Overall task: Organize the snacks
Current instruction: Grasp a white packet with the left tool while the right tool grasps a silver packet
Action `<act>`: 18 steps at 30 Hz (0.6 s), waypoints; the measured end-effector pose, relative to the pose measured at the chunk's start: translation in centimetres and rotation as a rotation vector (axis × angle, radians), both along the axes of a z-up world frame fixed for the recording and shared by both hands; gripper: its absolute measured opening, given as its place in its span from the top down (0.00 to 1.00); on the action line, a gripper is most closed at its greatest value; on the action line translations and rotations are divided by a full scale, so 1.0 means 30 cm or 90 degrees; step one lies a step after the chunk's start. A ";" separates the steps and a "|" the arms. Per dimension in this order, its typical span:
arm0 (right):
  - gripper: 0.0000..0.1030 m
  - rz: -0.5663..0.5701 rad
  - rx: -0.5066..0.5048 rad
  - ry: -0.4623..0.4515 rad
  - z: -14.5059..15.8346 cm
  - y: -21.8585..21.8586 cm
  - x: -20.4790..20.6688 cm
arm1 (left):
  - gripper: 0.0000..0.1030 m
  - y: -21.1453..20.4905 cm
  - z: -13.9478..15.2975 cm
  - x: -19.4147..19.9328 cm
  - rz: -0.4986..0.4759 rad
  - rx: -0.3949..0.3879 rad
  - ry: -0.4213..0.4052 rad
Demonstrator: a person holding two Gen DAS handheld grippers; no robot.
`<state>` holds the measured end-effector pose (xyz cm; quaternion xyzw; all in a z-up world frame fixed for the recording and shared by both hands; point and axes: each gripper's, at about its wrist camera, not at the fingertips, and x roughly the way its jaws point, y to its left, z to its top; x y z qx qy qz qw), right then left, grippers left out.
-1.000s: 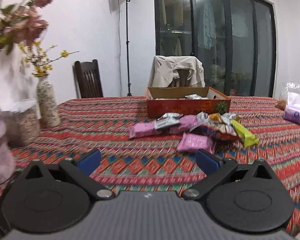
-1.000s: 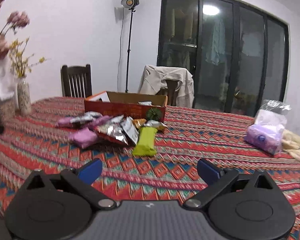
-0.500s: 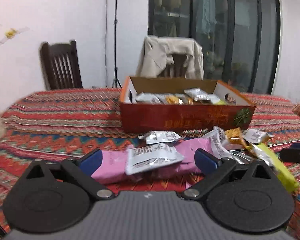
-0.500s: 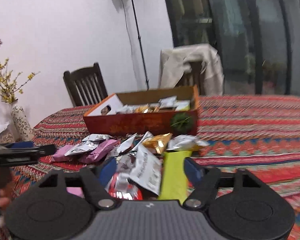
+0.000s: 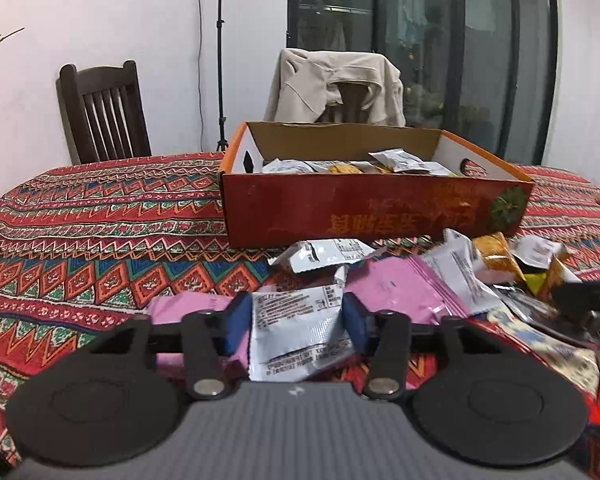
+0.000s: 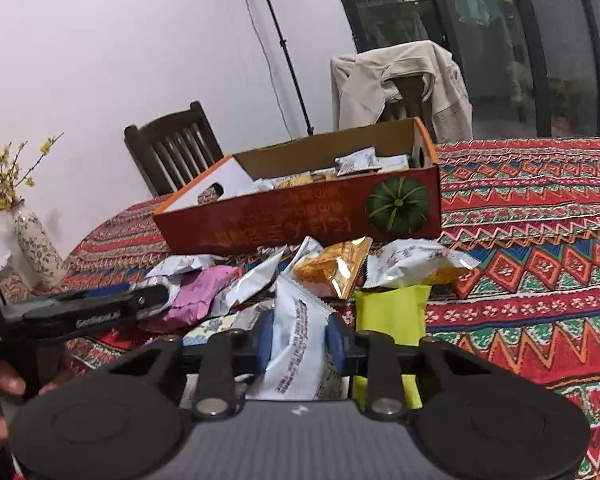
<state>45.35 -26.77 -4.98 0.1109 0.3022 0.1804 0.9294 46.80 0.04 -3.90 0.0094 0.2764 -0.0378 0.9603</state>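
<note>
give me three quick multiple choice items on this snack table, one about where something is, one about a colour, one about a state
1. Where does the loose snack pile lie?
A. inside the box
B. on the tablecloth in front of the box
C. on the wooden chair

2. What colour is the flat packet just right of the right tool?
A. yellow-green
B. blue
C. black

3. What is the left tool doing?
A. standing wide open over bare cloth
B. gripping the box rim
C. closed on a silver packet

Key:
1 B, the packets spread over the tablecloth against the front wall of the cardboard box.
2 A, the packet is lime coloured in the right wrist view.
3 C, its jaws have just been closing and both blue pads press the silver packet.
</note>
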 end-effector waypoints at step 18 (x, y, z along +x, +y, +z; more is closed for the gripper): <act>0.87 -0.015 -0.047 0.030 0.000 -0.014 -0.051 | 0.58 0.037 0.222 -0.415 0.036 -0.022 -0.083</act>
